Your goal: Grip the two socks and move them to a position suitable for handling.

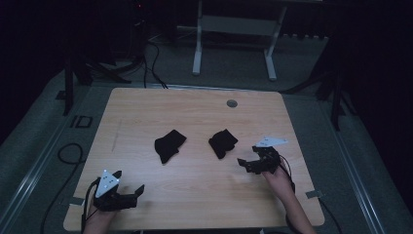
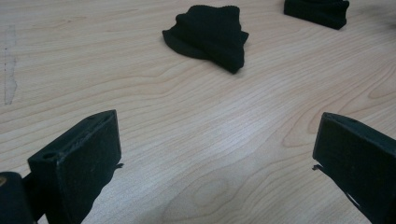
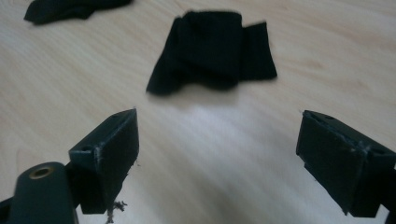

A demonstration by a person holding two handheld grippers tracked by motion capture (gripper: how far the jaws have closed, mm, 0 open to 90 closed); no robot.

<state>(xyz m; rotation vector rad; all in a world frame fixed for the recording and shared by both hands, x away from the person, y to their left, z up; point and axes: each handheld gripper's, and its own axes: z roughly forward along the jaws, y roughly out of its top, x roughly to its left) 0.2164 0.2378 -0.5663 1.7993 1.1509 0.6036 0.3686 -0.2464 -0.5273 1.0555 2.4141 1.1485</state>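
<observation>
the light wooden surface [image 1: 195, 112] stands on grey carpet in a dark room, with a white desk frame [image 1: 234, 29] behind it. two black folded socks lie near the middle, well apart: the left sock [image 1: 169, 145] and the right sock [image 1: 222, 142]. the left gripper [image 1: 134, 194] rests near the front edge, fingers wide and empty. the right gripper [image 1: 246, 163] is near the right sock, fingers wide, holding nothing.

Both folded cloths are plain black: the left cloth [image 1: 169, 145] and the right cloth [image 1: 222, 142] carry no pattern (the fabric looks ribbed up close). The table [image 1: 195, 112] is pale wood with wavy brown grain and a small grey disc [image 1: 232, 103]. Each hand-held gripper, left [image 1: 134, 195] and right [image 1: 245, 163], is black with a light grey plate.
</observation>
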